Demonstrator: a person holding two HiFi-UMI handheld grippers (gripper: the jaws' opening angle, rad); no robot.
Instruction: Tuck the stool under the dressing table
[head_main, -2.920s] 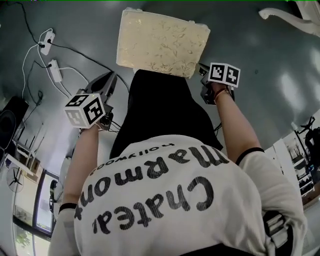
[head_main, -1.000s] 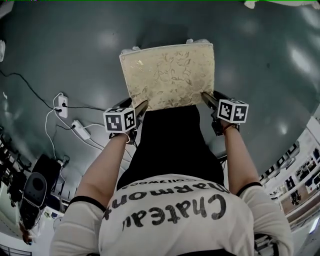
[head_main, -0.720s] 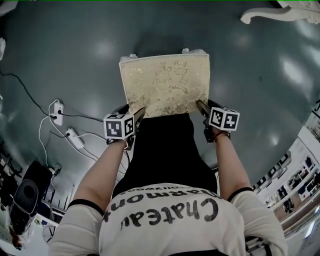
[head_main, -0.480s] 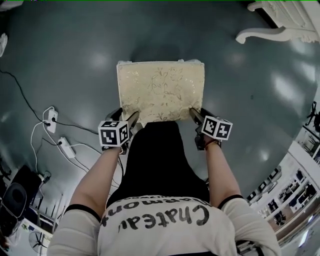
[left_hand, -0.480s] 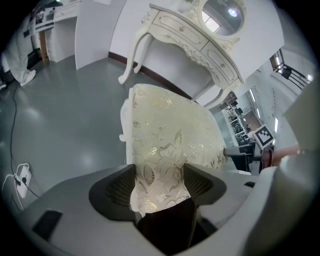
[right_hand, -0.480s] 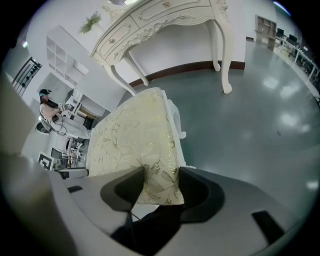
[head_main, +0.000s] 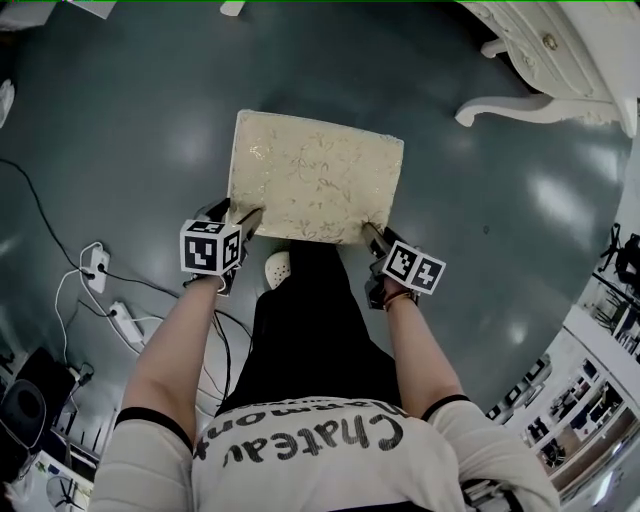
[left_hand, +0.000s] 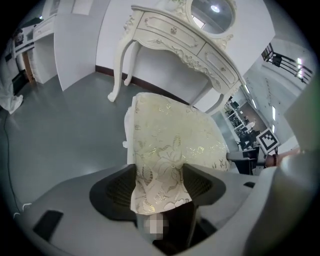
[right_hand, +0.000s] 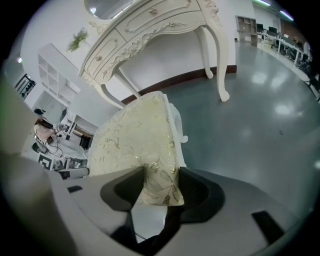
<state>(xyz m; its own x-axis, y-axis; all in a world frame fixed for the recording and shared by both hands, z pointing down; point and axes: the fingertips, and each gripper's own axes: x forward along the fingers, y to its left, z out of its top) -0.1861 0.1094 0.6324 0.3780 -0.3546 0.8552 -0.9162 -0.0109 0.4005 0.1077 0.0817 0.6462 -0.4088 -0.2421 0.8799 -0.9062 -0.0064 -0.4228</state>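
Observation:
The stool has a cream cushion with a gold flower pattern, and I hold it in front of me above the grey floor. My left gripper is shut on its near left corner and my right gripper on its near right corner. In the left gripper view the cushion is pinched between the dark pads of the left gripper. The right gripper view shows the cushion clamped the same way in the right gripper. The white carved dressing table stands ahead to the right, its legs and drawers plain in both gripper views.
Power strips and black and white cables lie on the floor at the left. A white shoe shows under the stool's near edge. White shelving stands against the wall beside the table, and there is a wide stretch of grey floor around the stool.
The stool and both grippers have travelled across the floor toward the dressing table, which now fills the upper right corner. The cushion has turned slightly clockwise. Both grips are unchanged.

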